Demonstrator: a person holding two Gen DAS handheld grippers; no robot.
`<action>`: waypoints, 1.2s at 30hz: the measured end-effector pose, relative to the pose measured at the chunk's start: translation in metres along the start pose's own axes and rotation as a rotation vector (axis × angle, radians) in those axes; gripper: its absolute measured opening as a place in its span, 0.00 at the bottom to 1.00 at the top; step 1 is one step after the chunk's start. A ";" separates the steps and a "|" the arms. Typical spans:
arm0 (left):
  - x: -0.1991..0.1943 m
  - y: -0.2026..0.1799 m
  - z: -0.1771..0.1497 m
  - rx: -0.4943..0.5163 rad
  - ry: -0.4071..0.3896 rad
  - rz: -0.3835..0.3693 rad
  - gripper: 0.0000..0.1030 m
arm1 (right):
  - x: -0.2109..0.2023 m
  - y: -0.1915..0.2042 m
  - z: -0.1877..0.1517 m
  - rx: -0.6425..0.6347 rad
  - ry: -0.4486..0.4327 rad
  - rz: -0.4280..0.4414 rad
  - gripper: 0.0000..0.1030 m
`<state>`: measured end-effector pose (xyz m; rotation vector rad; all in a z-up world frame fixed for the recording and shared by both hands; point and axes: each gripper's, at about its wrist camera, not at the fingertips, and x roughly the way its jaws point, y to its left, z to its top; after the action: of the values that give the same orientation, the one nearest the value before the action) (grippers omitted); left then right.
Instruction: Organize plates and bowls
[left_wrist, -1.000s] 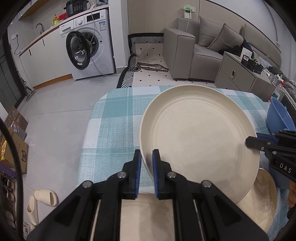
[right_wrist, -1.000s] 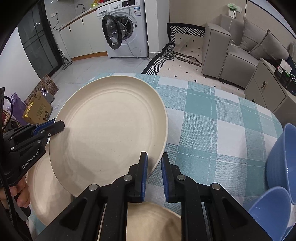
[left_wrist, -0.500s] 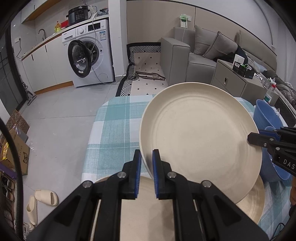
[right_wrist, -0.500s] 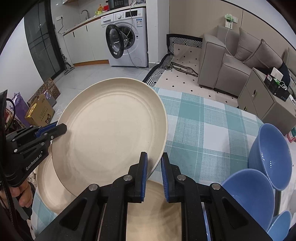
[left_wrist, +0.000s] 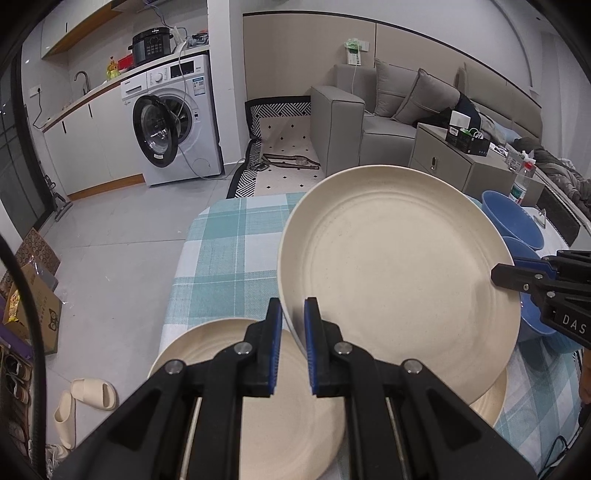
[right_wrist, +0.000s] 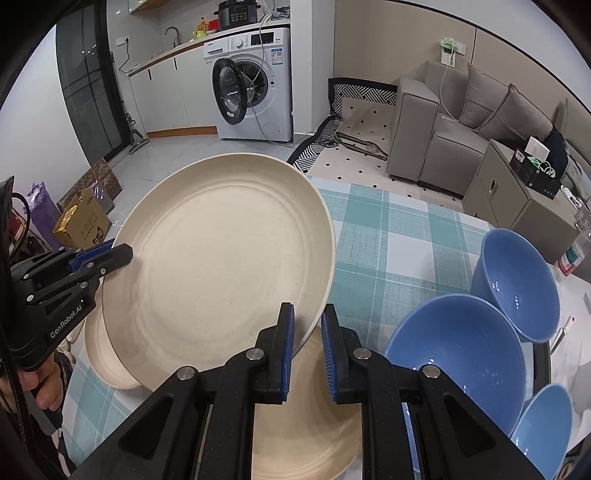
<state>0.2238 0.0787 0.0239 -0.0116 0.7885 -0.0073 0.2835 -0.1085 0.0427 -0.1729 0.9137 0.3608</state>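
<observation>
Both grippers hold one large cream plate (left_wrist: 399, 273) by opposite rims, lifted above the table. My left gripper (left_wrist: 292, 317) is shut on its left rim; my right gripper (right_wrist: 307, 325) is shut on its right rim. The plate also shows in the right wrist view (right_wrist: 221, 266). Two more cream plates lie on the table below: one under the left gripper (left_wrist: 295, 417), one under the right gripper (right_wrist: 306, 417). Three blue bowls (right_wrist: 458, 350) stand at the right of the table.
The table has a teal checked cloth (left_wrist: 236, 254). A second blue bowl (right_wrist: 517, 280) and a third (right_wrist: 543, 428) sit near the right edge. A washing machine (left_wrist: 173, 122) and sofa (left_wrist: 388, 122) stand beyond on the floor.
Both grippers have lifted the plate higher and pulled back from the table. More of the two plates beneath and the blue bowls has come into view.
</observation>
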 end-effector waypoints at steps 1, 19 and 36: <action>-0.003 -0.002 -0.002 0.002 -0.002 0.001 0.09 | -0.004 -0.001 -0.004 0.004 -0.001 0.002 0.14; -0.029 -0.038 -0.037 0.052 -0.004 -0.017 0.10 | -0.043 -0.020 -0.061 0.038 -0.019 0.000 0.15; -0.014 -0.045 -0.072 0.058 0.037 -0.004 0.10 | -0.019 -0.023 -0.098 0.066 0.009 0.036 0.15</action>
<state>0.1624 0.0329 -0.0162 0.0416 0.8248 -0.0344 0.2093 -0.1636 -0.0012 -0.0976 0.9374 0.3629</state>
